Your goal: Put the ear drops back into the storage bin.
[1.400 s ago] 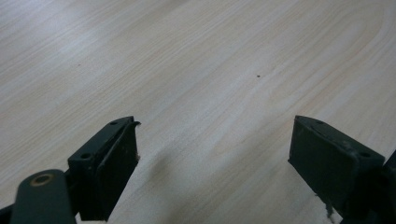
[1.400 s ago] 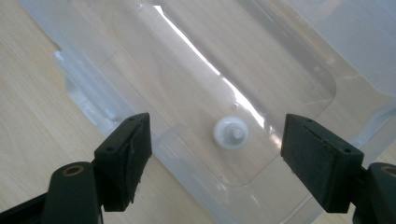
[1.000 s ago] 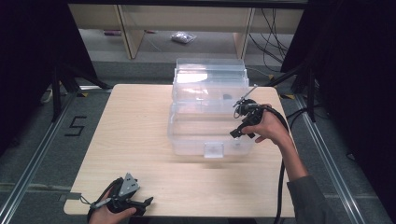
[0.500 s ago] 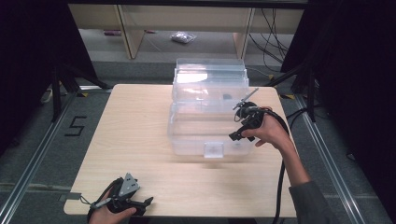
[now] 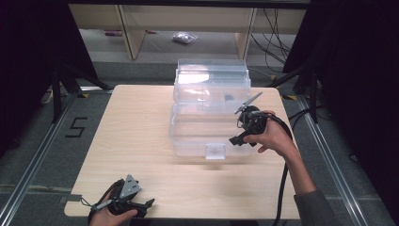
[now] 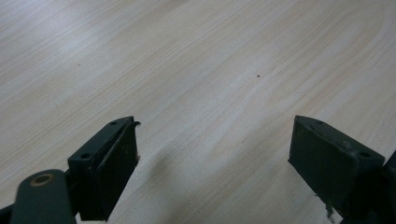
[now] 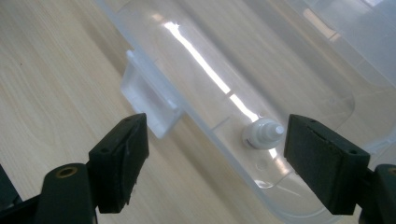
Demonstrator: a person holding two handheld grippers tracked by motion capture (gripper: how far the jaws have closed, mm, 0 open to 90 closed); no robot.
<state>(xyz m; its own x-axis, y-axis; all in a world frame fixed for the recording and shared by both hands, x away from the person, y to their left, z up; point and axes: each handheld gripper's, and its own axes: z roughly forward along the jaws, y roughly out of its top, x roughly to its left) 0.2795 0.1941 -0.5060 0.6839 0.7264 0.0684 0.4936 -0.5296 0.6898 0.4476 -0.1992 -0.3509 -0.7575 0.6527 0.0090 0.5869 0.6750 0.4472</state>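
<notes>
Fingers of both grippers apart as before, right gripper now lower beside clear box.

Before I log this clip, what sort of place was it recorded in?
Probably a lab or recording booth, not a home: a bare wooden table ringed by black curtains, a "5" taped on the grey floor, and loose cables by plain shelving behind.

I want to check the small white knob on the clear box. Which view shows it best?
The right gripper view: the white knob sits close and sharp on the clear box, between the open jaws. In the high view the box is there, but the knob is too small to tell. The left gripper view faces the table.
</notes>
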